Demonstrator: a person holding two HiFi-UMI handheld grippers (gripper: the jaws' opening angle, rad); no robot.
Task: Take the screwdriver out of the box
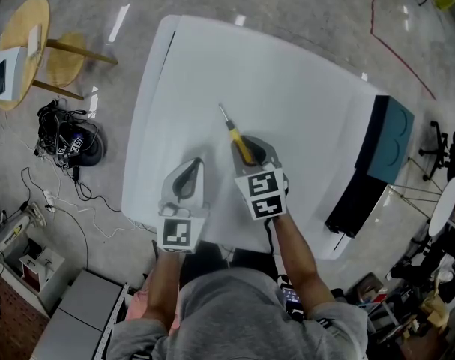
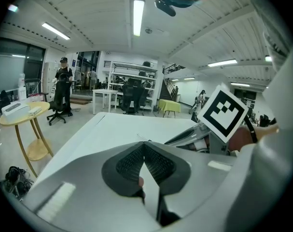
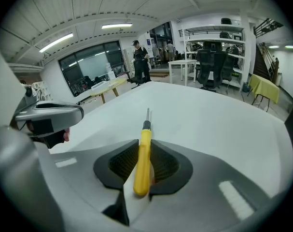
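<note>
A screwdriver (image 1: 237, 139) with a yellow handle and a thin metal shaft is clamped between the pads of my right gripper (image 1: 251, 151). Its tip points away from me over the white table (image 1: 302, 81). In the right gripper view the screwdriver's handle (image 3: 143, 158) lies between the two black pads and the shaft sticks out ahead. My left gripper (image 1: 193, 169) hovers just left of it over the table, jaws shut with nothing between them; its pads (image 2: 158, 163) meet at the tip. A dark blue and teal box (image 1: 388, 142) sits at the table's right edge.
A round wooden side table (image 1: 21, 47) and a tangle of cables (image 1: 66, 137) are on the floor to the left. Office chairs (image 3: 211, 64) and a standing person (image 3: 139, 57) are far behind the table. Grey cases (image 1: 85, 306) lie by my left side.
</note>
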